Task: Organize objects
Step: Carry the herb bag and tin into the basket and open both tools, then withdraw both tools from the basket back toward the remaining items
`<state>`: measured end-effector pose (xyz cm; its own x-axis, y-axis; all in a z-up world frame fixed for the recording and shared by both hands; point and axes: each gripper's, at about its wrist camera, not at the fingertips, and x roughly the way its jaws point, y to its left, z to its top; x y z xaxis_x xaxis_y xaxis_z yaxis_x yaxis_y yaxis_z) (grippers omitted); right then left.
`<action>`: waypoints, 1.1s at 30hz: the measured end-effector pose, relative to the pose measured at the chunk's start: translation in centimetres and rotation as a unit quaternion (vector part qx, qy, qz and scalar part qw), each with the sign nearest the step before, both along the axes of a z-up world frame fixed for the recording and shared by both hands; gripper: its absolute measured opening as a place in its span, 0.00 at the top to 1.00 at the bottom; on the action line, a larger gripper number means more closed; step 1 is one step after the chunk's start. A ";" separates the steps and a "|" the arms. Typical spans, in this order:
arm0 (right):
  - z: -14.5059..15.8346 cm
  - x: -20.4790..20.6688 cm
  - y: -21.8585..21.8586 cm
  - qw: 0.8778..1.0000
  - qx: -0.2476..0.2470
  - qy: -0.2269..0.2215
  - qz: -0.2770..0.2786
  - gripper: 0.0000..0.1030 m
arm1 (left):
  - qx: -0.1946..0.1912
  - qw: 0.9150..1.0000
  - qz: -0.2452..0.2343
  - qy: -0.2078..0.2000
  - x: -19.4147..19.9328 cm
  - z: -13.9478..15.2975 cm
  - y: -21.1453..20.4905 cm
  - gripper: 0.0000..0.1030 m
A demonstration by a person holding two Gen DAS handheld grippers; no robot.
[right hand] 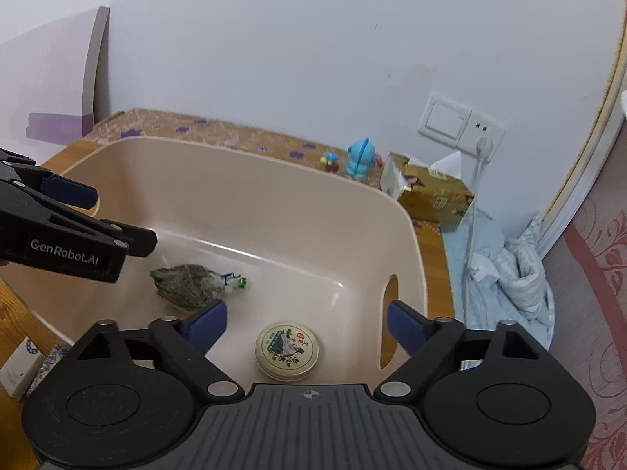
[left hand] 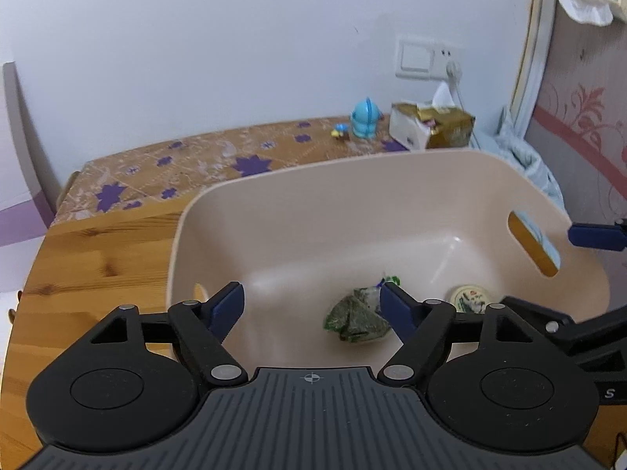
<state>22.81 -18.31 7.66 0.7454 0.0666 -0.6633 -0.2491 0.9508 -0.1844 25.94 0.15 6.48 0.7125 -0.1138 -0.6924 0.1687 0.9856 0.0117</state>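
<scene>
Blue pads on both sets of tongs are spread wide with nothing pinched between them. The left gripper (left hand: pixel 311 307) hangs over the beige tub (left hand: pixel 274 203), and the green wrapped packet (left hand: pixel 356 319) lies loose on the tub floor just below its right pad. The right gripper (right hand: pixel 305 323) hovers over the round tin (right hand: pixel 286 348), which sits flat on the floor near the tub's handle slot, apart from the packet.

So both items look dropped off already. To do this bit well I'd lift both tongs straight up with the pads kept wide, so neither one clips the packet or drags the tin, and clear the rim before swinging away.

Pose-wise, both point forward and down into the tub, side by side, left one close beside the right.
</scene>
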 end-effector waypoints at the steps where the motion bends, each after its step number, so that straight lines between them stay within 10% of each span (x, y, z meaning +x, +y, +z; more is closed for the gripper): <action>1: 0.2 -0.3 0.0 1.000 0.000 -0.004 0.000 0.07 | -0.003 1.000 0.002 -0.004 -0.3 0.3 0.2 0.24; 33: 3.8 -9.6 -0.5 0.998 0.011 -0.053 -0.017 0.00 | 0.000 0.996 0.005 -0.085 -12.5 5.3 3.2 0.19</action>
<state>13.22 -18.76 11.42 0.8133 0.0532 -0.5794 -0.1962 0.9626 -0.1870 13.48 3.32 11.83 0.8209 -0.1056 -0.5612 0.1545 0.9872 0.0403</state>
